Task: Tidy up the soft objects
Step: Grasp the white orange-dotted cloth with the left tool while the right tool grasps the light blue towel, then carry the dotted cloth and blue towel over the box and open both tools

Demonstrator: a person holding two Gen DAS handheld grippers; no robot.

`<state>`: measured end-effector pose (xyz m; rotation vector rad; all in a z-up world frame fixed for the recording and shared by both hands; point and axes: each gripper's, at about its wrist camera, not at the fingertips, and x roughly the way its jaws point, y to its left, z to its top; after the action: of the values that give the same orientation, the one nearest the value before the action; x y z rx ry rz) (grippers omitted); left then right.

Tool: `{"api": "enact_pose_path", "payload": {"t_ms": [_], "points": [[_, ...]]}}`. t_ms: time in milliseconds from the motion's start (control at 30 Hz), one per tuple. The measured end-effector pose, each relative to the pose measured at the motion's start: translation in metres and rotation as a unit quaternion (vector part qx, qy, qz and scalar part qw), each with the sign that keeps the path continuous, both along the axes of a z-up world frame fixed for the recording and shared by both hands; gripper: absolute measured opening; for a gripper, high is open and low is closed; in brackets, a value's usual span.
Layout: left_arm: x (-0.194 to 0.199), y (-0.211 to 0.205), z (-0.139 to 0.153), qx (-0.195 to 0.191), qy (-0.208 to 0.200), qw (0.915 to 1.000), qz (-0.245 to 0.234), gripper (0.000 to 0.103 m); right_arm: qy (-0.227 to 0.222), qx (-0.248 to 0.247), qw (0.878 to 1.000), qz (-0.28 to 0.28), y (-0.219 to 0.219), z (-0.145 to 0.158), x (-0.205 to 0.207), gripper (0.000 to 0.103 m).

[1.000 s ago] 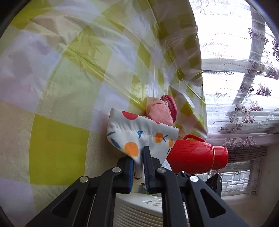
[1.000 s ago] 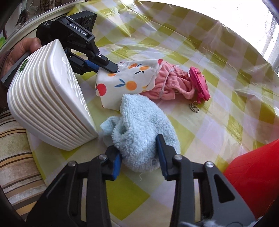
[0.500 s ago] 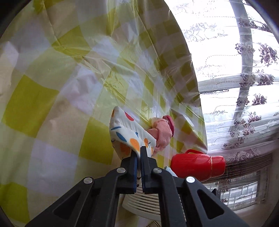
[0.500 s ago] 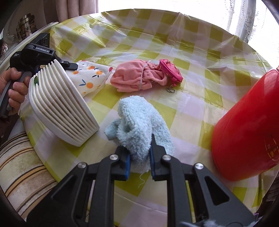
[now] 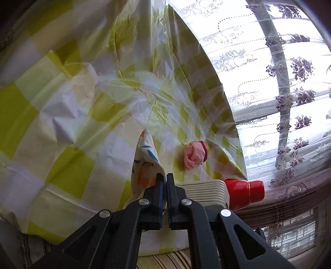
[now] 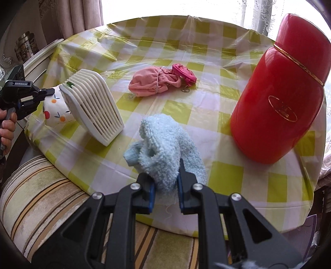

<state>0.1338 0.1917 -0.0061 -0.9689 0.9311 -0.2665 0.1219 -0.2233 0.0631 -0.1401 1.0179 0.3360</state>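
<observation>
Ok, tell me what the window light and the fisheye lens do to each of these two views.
Left wrist view: the curtained window is blown out white, the tablecloth shows glossy streaks, and the table edge bends into an arc. Right wrist view: the far table rim washes out in backlight, the red flask bulges, and the corners go dark.

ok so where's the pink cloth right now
In the right wrist view the pink cloth lies bunched near the middle of the checked table, touching a magenta pouch on its right, beyond the white slatted basket and the fluffy blue cloth.
</observation>
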Motion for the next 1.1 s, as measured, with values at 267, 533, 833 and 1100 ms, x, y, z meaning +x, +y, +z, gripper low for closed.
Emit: {"api": "enact_pose_path", "payload": {"t_ms": [267,533,833,1100], "points": [[-0.053,-0.023,0.022,-0.010,-0.019,0.9994,-0.028,0.003,-0.009,0.011,1.000,-0.021,-0.021,0.019,-0.028,0.020],[-0.071,-0.091,0.034,-0.031,-0.022,0.9939,-0.104,0.003,-0.010,0.017,0.999,-0.045,-0.048,0.029,-0.049,0.020],[-0.066,-0.203,0.044,-0.032,-0.031,0.9751,-0.217,0.003,-0.016,0.009,0.995,-0.101,-0.103,0.034,-0.069,0.020],[-0.060,-0.297,0.048,-0.020,-0.031,0.9558,-0.292,0.003,-0.009,-0.003,0.984,-0.175,-0.167,0.034,-0.092,0.020]]}}
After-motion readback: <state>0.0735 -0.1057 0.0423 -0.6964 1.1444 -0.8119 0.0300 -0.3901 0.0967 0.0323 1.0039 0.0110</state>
